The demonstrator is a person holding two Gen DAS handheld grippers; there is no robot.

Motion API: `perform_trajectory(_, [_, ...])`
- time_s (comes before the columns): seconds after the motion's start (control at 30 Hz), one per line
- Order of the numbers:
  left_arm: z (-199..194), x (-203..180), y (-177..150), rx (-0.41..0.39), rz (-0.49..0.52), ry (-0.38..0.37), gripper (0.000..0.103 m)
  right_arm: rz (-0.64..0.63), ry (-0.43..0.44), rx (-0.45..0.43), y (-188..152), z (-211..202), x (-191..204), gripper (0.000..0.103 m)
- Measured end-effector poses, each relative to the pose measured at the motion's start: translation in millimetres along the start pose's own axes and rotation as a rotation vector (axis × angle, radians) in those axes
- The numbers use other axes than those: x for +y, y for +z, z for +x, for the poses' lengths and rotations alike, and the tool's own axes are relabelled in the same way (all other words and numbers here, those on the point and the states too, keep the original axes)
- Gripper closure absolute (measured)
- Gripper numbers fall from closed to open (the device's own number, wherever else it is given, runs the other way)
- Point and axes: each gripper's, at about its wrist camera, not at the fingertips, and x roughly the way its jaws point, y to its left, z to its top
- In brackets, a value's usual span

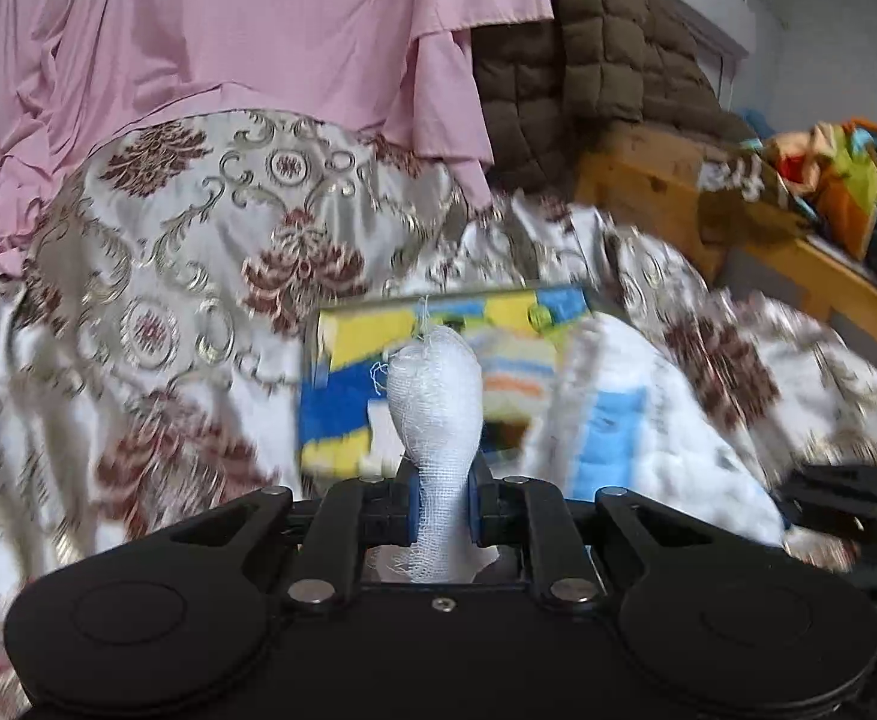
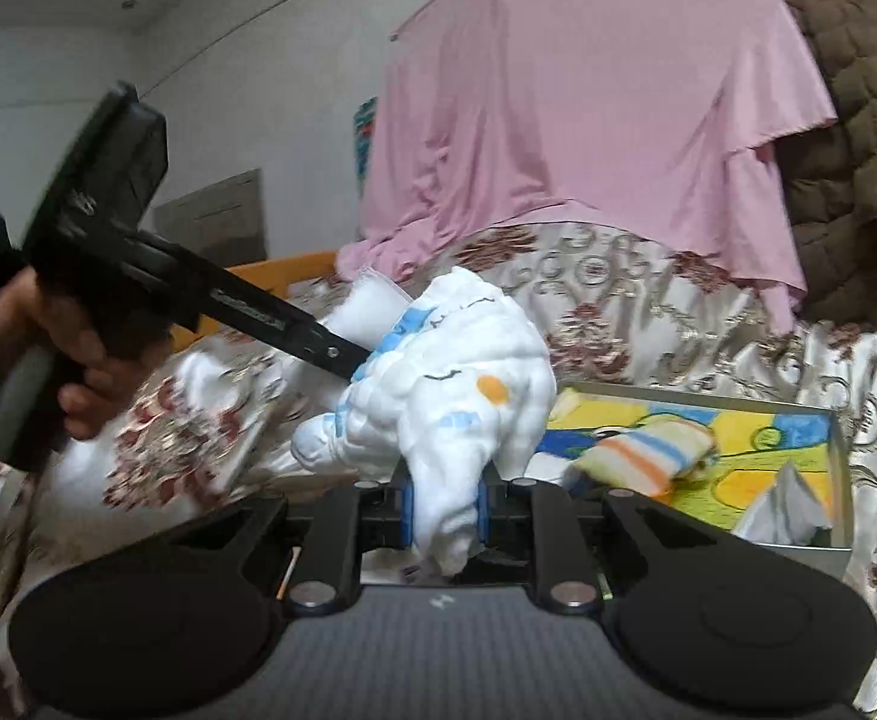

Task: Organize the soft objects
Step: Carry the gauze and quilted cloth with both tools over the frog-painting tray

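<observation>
Here the left gripper pinches white gauze, the right gripper clamps a quilted cloth.

No readable text, brand, number or sign in either view. Small pale mark on the right gripper body, top centre, too blurred to read as a letter or logo. White cloth has thin dark squiggles, blue patches and an orange dot: print pattern, no letters made out. Tray bottom shows a yellow/blue cartoon-style picture, no words legible. Colourful patch on the far wall by the pink sheet: too small and blurred to tell.
</observation>
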Motion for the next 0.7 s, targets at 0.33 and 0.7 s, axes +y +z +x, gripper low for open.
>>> perform_trajectory(0.33, [102, 7, 26, -0.099, -0.067, -0.073, 0.087, 0.058, -0.168, -0.004, 24, 28, -64, 0.082])
perform_trajectory(0.7, [176, 36, 34, -0.084, -0.207, 0.060, 0.087, 0.111, -0.236, 0.188, 71, 131, -123, 0.082])
